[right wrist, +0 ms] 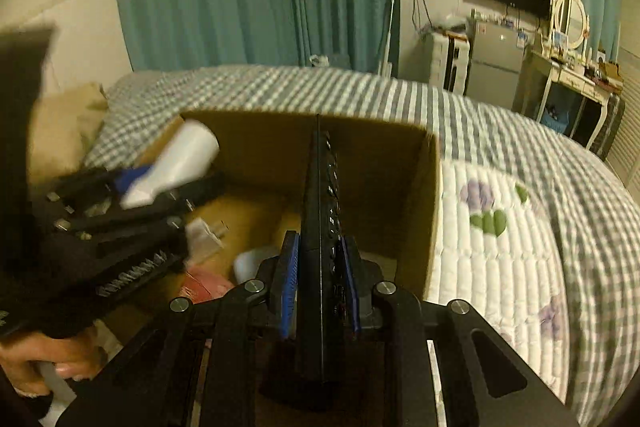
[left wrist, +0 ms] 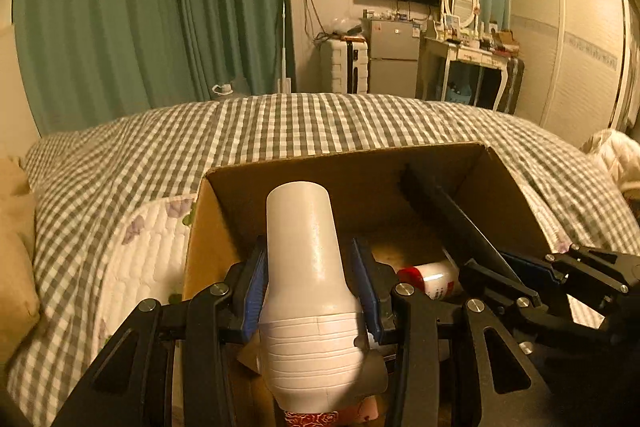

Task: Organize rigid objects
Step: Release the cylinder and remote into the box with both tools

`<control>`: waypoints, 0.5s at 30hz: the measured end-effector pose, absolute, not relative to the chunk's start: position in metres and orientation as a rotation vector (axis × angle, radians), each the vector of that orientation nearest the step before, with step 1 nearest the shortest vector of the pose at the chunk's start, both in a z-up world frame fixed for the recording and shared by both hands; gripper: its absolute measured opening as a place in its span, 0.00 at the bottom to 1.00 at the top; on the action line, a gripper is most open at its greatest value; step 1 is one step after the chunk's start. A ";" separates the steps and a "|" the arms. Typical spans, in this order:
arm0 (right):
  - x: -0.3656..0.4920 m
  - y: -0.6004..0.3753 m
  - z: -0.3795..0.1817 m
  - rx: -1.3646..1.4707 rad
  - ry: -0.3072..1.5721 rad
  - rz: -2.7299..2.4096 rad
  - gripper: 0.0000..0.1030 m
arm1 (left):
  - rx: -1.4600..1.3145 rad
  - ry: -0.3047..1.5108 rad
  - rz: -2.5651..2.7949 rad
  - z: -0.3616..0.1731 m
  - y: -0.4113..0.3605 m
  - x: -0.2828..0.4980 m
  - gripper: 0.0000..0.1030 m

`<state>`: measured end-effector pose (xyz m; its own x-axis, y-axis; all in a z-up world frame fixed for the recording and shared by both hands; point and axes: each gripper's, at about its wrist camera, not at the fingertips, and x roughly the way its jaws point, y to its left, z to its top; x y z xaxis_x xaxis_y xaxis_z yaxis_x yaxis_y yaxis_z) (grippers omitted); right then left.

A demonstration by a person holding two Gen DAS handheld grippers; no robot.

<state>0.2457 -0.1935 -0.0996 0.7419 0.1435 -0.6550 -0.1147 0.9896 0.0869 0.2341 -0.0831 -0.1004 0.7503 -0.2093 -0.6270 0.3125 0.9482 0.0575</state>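
Observation:
An open cardboard box (left wrist: 280, 167) (right wrist: 420, 195) rests on the checked bed. My left gripper (left wrist: 310, 267) (right wrist: 132, 183) is shut on a white plastic bottle (left wrist: 306, 267) (right wrist: 176, 163), held cap end forward over the box's left side. Over the right side, my right gripper (right wrist: 318, 251) (left wrist: 516, 267) is shut on a black remote control (right wrist: 320, 211) (left wrist: 448, 219), gripped on its flat faces with its buttons facing right and its far end reaching into the box. A small white bottle with a red cap (left wrist: 432, 277) lies on the box floor.
Inside the box lie several small items, among them a red packet (right wrist: 204, 285) and a white piece (right wrist: 248, 265). A quilted floral pad (right wrist: 500, 227) lies right of the box, beige pillows (left wrist: 16, 247) on the left. A hand (right wrist: 44, 363) holds the left gripper's handle.

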 end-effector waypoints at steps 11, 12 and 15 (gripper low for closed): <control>0.242 -0.180 -0.107 -0.061 0.689 0.122 0.20 | 0.143 0.710 -0.252 -0.106 -0.081 0.242 0.54; 0.242 -0.180 -0.106 -0.050 0.691 0.124 0.22 | 0.141 0.718 -0.249 -0.105 -0.082 0.243 0.62; 0.241 -0.186 -0.101 -0.021 0.684 0.131 0.39 | 0.136 0.720 -0.236 -0.100 -0.080 0.239 0.68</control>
